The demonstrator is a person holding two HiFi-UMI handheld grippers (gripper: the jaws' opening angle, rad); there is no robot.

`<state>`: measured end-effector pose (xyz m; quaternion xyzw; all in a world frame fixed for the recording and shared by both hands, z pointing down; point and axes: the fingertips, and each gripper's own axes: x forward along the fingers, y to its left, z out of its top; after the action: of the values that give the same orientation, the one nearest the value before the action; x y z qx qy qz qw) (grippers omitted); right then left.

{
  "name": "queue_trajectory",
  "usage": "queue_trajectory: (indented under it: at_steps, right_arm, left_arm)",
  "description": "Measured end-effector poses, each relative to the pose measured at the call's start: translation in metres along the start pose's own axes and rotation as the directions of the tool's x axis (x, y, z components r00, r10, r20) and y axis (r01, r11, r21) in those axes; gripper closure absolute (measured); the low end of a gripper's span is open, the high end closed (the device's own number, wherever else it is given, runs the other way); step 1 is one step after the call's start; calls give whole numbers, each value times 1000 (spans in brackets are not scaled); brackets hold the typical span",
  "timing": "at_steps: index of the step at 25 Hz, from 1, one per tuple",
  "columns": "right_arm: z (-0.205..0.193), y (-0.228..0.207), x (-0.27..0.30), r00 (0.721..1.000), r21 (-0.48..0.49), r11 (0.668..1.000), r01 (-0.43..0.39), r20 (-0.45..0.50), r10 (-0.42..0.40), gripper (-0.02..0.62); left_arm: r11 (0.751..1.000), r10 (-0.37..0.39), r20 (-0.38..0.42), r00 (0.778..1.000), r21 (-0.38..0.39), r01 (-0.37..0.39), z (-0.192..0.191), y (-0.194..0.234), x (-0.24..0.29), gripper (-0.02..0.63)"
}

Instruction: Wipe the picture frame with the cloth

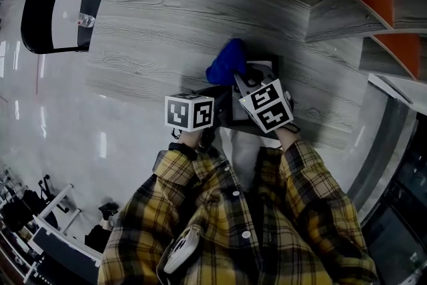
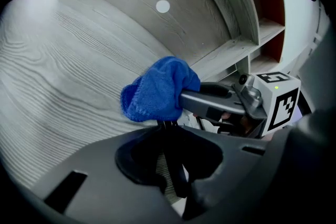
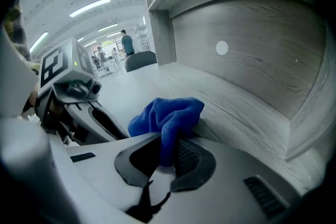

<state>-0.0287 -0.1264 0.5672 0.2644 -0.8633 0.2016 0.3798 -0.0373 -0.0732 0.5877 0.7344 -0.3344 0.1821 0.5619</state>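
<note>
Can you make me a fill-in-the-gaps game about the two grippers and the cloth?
1. The right gripper is shut on a cloth whose colour is ____.
2. The left gripper clamps the edge of the picture frame, which lies on a grey table with a ____ grain.
3. The cube on each gripper carries square markers in black and ____.

Missing words: blue; wood; white.

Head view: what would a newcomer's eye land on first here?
The bright blue cloth, pinched in the right gripper, sits bunched against the dark picture frame at the middle of the grey wood-grain desk. The left gripper clamps the frame's edge, and a yellow plaid shirt fills the bottom.
</note>
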Motion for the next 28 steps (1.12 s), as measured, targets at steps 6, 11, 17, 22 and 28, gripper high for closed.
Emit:
queue_trajectory:
  at_steps: [6, 11, 17, 22, 28]
  right_arm:
    - [-17, -18, -9, 996, -34, 997, 63, -56, -65, 554]
    - [-45, -56, -27, 983, 22, 988, 152, -108, -149, 554]
    - [-56, -64, -43, 976, 13, 984, 179, -129, -176, 554]
    - [-62, -73, -57, 969, 37, 974, 222, -117, -217, 554]
    - [-91, -99, -76, 950, 116, 951, 288, -157, -269, 554]
  left_arm:
    - [1000, 0, 1, 1000, -3, 0, 0, 0, 0, 534]
    - [1000, -1, 3, 1000, -6, 1, 0, 1, 0, 534]
    - [1000, 0, 3, 1000, -8, 0, 0, 0, 1, 534]
    - [1000, 2, 5, 1000, -3, -2, 1, -2, 2, 534]
    - [1000, 4, 9, 1000, -5, -4, 1, -2, 2, 534]
